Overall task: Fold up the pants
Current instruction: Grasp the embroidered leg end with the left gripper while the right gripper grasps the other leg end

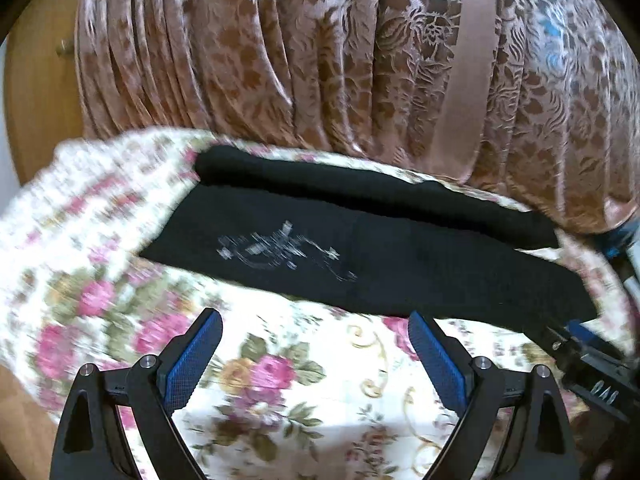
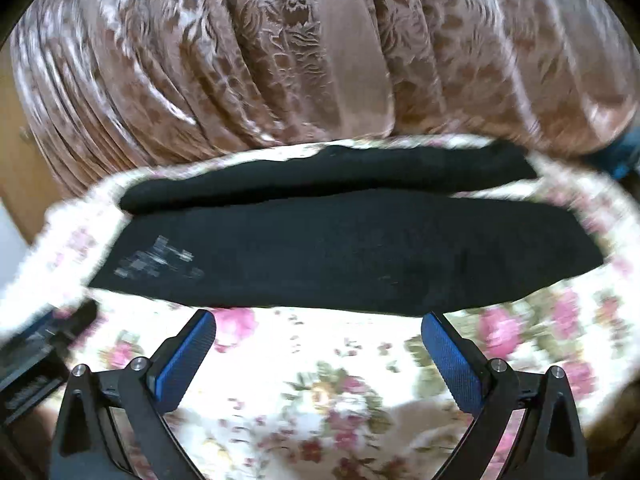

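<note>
Black knit pants (image 1: 360,248) laid flat as a long band across floral-print cloth (image 1: 280,380) with pink roses on white ground; whitish printed motif (image 1: 280,252) near band's left end. Second dark strip visible along far edge, lying just behind and touching main band. Band spans nearly full width in right wrist view (image 2: 340,248); motif (image 2: 160,264) blurred there, floral cloth (image 2: 320,400) underneath.

Left gripper (image 1: 316,340): blue-padded fingers (image 1: 196,356) spread wide, nothing between, hovering over floral cloth just short of near edge of pants. Right gripper (image 2: 320,340): blue pads (image 2: 452,360) likewise spread wide, empty, tips close to near edge of pants; contact not discernible.

Right gripper body glimpsed at right edge of left view (image 1: 592,364). Pink-brown patterned satin curtain (image 1: 320,60) hanging behind, pleated. Motion blur in both views.
</note>
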Available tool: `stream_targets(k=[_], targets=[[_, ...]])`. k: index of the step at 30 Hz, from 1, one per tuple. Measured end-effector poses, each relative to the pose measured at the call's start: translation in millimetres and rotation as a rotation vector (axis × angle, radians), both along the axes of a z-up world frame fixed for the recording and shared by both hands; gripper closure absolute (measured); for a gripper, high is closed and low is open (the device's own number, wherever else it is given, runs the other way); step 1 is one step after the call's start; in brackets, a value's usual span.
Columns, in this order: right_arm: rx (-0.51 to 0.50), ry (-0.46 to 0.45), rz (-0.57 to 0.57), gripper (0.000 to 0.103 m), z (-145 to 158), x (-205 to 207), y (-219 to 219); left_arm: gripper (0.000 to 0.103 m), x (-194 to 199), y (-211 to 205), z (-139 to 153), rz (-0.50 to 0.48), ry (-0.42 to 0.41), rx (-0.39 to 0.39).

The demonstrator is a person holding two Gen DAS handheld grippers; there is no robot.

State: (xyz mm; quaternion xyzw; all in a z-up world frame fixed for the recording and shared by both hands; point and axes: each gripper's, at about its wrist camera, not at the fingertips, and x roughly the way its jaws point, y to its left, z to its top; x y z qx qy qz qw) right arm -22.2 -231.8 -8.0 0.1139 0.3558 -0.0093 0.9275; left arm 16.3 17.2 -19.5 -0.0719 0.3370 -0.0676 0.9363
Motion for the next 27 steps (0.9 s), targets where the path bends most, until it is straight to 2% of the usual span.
stream_targets(k=[2, 3, 6, 10, 13, 14, 15, 18, 21, 23, 27], targets=[[0.113, 0.005, 0.066, 0.0, -6, 4, -14, 0.007, 10, 12, -7, 0.007, 0.029, -0.034], [0.15, 0.016, 0.078, 0.0, -10, 6, -23, 0.007, 15, 18, -9, 0.019, 0.025, -0.027], [0.187, 0.045, 0.08, 0.0, -22, 10, -45, 0.002, 26, 38, -20, 0.068, 0.054, -0.034], [0.233, 0.089, 0.016, 0.0, -36, 14, -85, 0.0, 47, 80, -39, 0.12, 0.154, -0.089], [0.335, 0.104, -0.06, 0.0, -49, 13, -123, 0.003, 66, 114, -55, 0.153, 0.227, -0.188], [0.364, 0.103, -0.089, 0.001, -52, 12, -135, 0.007, 72, 123, -59, 0.172, 0.252, -0.219], [0.393, 0.101, -0.115, 0.002, -55, 11, -147, 0.017, 76, 127, -62, 0.188, 0.275, -0.233], [0.453, 0.096, -0.164, 0.007, -61, 10, -172, 0.037, 92, 138, -67, 0.229, 0.287, -0.222], [0.475, 0.092, -0.204, 0.018, -64, 12, -190, 0.048, 111, 147, -75, 0.239, 0.307, -0.295], [0.492, 0.093, -0.226, 0.019, -66, 13, -202, 0.057, 124, 150, -82, 0.258, 0.33, -0.329], [0.528, 0.094, -0.288, 0.022, -76, 11, -224, 0.059, 142, 148, -87, 0.272, 0.341, -0.367]])
